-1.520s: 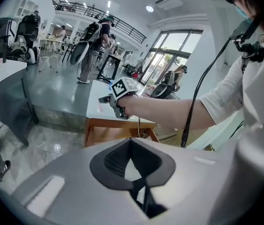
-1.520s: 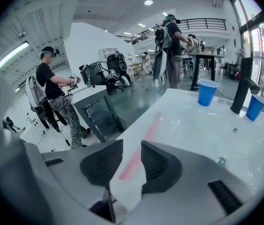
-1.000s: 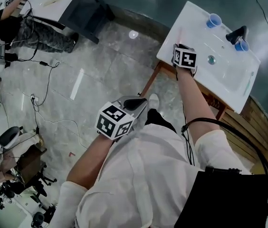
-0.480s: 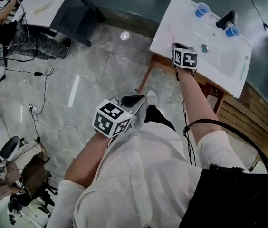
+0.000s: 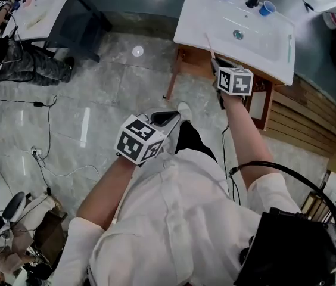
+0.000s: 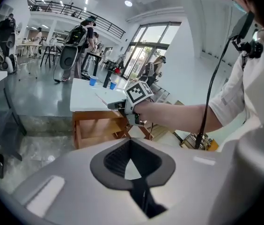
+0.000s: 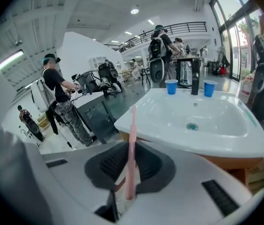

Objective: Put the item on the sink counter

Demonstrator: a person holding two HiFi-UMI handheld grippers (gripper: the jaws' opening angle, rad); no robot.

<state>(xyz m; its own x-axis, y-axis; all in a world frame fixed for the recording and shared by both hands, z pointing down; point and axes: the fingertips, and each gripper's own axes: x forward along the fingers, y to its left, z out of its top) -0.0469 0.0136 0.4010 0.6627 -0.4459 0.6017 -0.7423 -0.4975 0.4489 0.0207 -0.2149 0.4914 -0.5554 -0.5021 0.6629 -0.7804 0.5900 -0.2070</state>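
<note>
A thin pink toothbrush [image 7: 132, 125] stands up between the pads of my right gripper [image 7: 131, 146], which is shut on it. In the head view the right gripper [image 5: 218, 70] hangs just in front of the white sink counter [image 5: 192, 22], and the toothbrush [image 5: 210, 45] reaches over the counter's near edge. The same basin [image 7: 225, 139] fills the right gripper view ahead. My left gripper [image 5: 167, 118] is held low near my body, away from the sink. Its jaws [image 6: 131, 142] are shut with nothing in them.
Two blue cups [image 7: 171, 86] [image 7: 209, 88] and a black faucet [image 7: 195, 81] stand at the back of the sink. A green stick [image 5: 289, 40] lies on its right side. A wooden frame [image 6: 97, 125] carries the sink. People and desks [image 5: 37, 11] are to the far left.
The right gripper has drawn back from over the counter's left corner to just in front of the sink's near edge, with the pink toothbrush in it. The left gripper has barely moved.
</note>
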